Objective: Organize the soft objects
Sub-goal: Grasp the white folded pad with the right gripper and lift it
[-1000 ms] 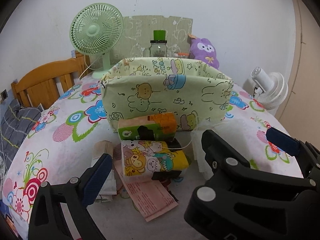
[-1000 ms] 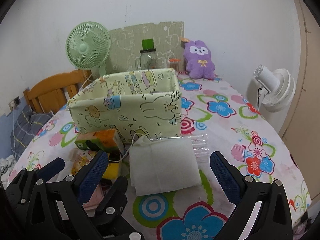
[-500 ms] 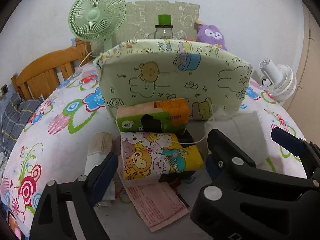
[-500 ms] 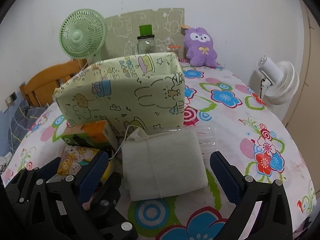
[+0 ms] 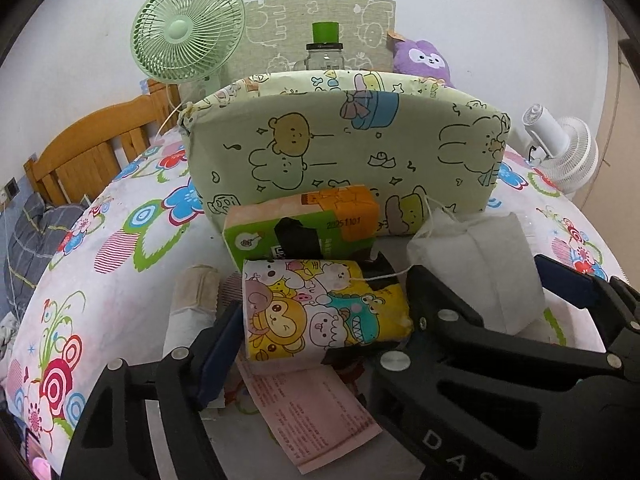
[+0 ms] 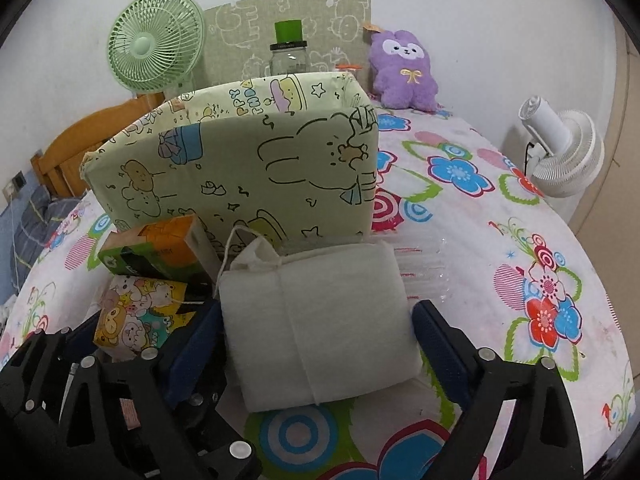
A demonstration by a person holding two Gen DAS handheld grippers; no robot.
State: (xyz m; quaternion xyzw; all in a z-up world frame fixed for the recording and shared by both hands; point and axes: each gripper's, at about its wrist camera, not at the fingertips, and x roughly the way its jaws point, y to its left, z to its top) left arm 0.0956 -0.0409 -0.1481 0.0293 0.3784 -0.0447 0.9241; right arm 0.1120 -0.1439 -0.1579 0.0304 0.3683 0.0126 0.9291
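In the left wrist view, the left gripper straddles the cartoon-print tissue pack, its jaws closing but not visibly pressing yet; the pack lies in front of the green-and-orange tissue pack and the fabric storage box. A thin string crosses it, so a lift could drag the neighbouring pouch. In the right wrist view, the right gripper brackets the white drawstring pouch, jaws closing, pads apparently not yet squeezing. The soft pouch may buckle and slip, and the two grippers sit close enough to collide.
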